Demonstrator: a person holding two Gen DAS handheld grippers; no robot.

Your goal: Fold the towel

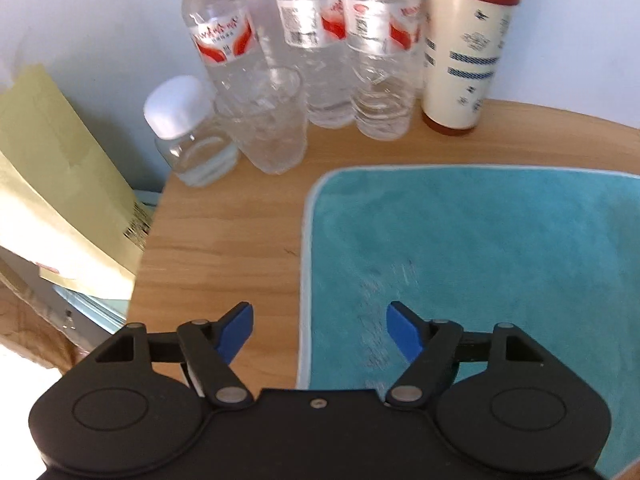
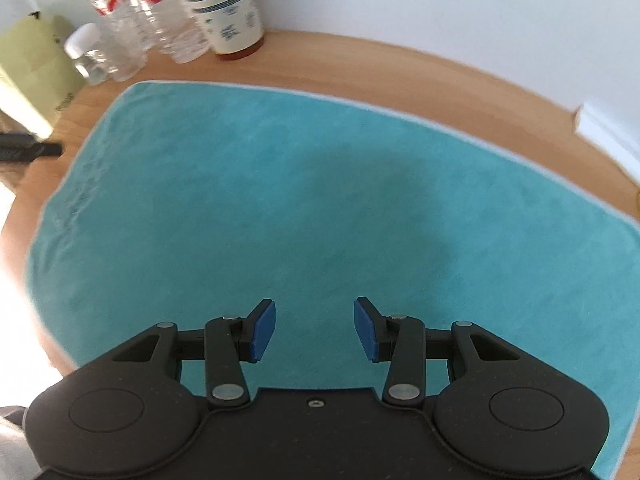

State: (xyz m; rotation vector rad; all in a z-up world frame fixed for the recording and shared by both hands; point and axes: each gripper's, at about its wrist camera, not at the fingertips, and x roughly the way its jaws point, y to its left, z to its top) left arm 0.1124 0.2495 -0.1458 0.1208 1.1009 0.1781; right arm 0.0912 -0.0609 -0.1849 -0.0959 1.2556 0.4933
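Left gripper (image 1: 320,330) is up over the towel's left edge, blue pads spread wide, one pad above bare wood, the other above the cloth, nothing between them. Right gripper (image 2: 315,330) hangs over the middle of the towel (image 2: 320,208), pads also parted and empty. The teal towel lies flat and unfolded on the round wooden table (image 1: 224,240), its pale trim running clean along the far side and the left side. Behind it, against the wall, stands a cluster of clear water bottles (image 1: 304,40) with red-and-white labels, a clear glass (image 1: 272,120) in front of them, a small white-capped jar (image 1: 188,132) to its left, and a cream tumbler (image 1: 464,52) with a brown lid on the right. A yellow paper bag (image 1: 60,184) sits off the table's left edge.
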